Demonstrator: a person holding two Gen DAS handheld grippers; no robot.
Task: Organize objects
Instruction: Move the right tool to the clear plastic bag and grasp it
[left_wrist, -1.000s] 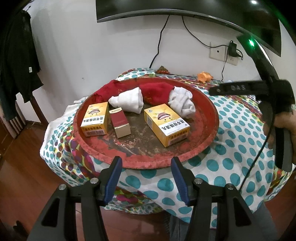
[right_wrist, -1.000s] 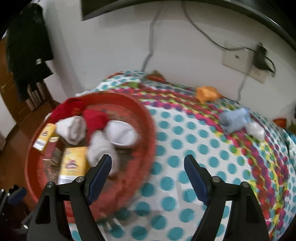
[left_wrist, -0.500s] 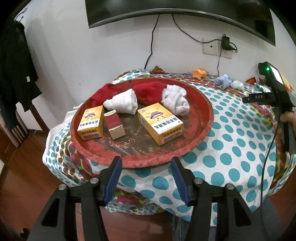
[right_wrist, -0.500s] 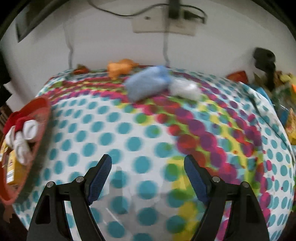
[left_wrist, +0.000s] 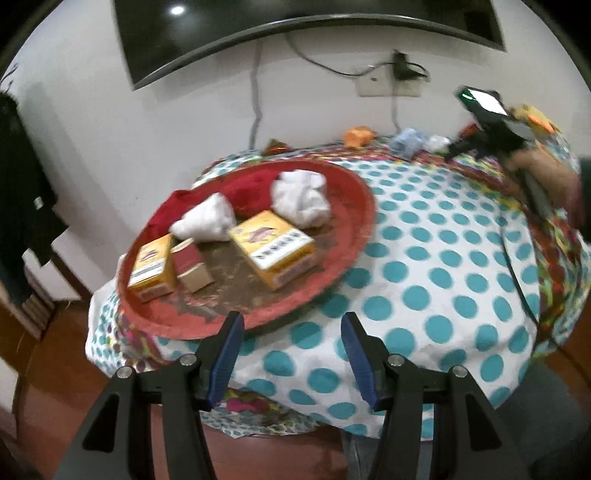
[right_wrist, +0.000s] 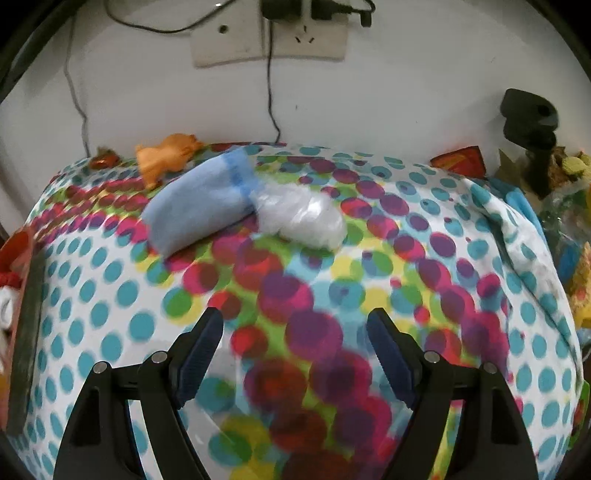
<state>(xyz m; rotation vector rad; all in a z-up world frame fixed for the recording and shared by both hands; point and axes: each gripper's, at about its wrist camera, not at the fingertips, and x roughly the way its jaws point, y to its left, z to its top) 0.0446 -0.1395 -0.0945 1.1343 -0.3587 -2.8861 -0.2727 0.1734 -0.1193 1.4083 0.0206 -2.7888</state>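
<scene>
From the left wrist, the left hand-held gripper (left_wrist: 291, 347) is hovering half open and empty at the bench (left_wrist: 424, 266) edge, now more to the right of the red tray (left_wrist: 354, 236).

From the right wrist, the right hand-held gripper (right_wrist: 295, 350), wide open and empty, has swung away from the tray and is now facing the blue sock roll (right_wrist: 195, 206) and white bundle (right_wrist: 303, 218), probably the next things to collect.

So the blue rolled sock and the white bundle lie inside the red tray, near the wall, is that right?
Not inside the red tray. The right wrist view shows the blue rolled sock and the white bundle on the dotted tablecloth, near the wall.
</scene>
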